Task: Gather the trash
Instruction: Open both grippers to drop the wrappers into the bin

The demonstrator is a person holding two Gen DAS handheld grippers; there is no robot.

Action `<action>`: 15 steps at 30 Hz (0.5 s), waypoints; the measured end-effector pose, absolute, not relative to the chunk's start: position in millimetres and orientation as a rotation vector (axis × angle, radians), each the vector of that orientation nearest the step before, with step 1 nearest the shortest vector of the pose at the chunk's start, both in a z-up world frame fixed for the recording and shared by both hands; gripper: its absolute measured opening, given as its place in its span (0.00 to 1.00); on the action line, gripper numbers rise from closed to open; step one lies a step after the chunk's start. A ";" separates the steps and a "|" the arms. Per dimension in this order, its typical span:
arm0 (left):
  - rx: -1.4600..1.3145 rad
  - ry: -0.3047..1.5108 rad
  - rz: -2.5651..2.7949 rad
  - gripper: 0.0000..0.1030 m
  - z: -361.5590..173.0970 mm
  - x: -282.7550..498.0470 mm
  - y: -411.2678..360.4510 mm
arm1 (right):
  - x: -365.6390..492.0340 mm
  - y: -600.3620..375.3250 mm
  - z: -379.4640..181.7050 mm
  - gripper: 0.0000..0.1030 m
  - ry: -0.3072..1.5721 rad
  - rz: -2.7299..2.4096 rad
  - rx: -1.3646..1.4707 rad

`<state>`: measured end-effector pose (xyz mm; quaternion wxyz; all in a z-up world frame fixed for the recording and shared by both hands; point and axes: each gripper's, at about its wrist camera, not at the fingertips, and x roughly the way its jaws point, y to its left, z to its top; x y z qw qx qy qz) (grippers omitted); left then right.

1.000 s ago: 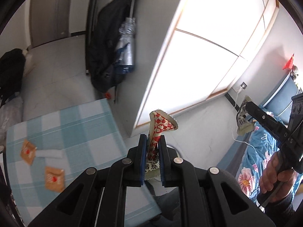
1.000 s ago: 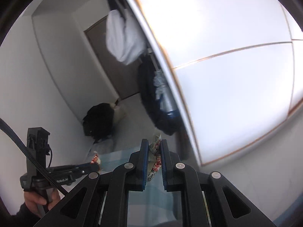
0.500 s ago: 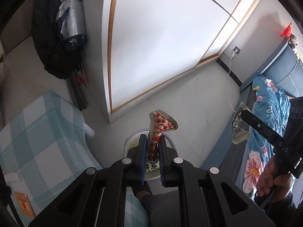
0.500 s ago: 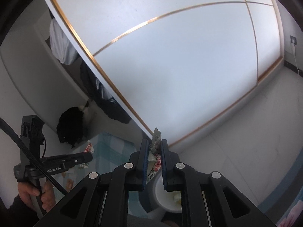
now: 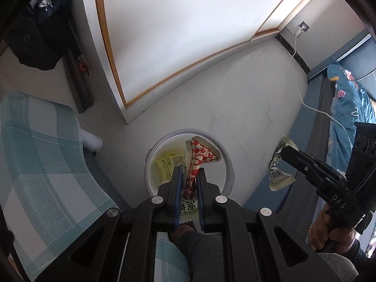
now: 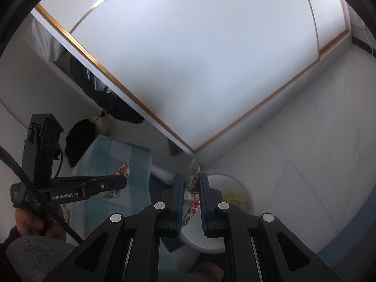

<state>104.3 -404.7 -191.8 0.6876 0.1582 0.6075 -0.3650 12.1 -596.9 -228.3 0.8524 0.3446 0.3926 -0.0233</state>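
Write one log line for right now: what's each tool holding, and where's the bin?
left tool: shut on red checkered wrapper | right tool: shut on pale wrapper | white bin: on floor below, holds yellow packet

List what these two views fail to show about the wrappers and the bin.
- Left wrapper, left view: its lower part is squeezed between the left gripper fingers, so the print is mostly hidden.
- Right wrapper, right view: mostly covered by the right gripper fingers; design unclear.
- Bin: the near rim is cut off by the gripper body in both views, so its depth and fill cannot be told.
- Yellow packet in the bin: text too small.
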 end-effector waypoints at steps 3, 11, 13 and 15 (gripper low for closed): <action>0.367 1.423 -0.804 0.08 -203.9 108.7 -409.8 | 18.7 -595.1 -251.5 0.11 0.870 -0.047 0.767; 0.408 1.551 -0.794 0.08 -235.4 114.2 -427.4 | 24.3 -587.6 -292.9 0.11 0.966 -0.053 0.782; 0.411 1.589 -0.790 0.08 -244.4 114.3 -430.3 | 25.8 -585.2 -302.5 0.11 0.983 -0.051 0.801; 0.422 1.616 -0.790 0.08 -251.4 113.7 -433.3 | 23.1 -586.2 -309.5 0.11 0.995 -0.048 0.812</action>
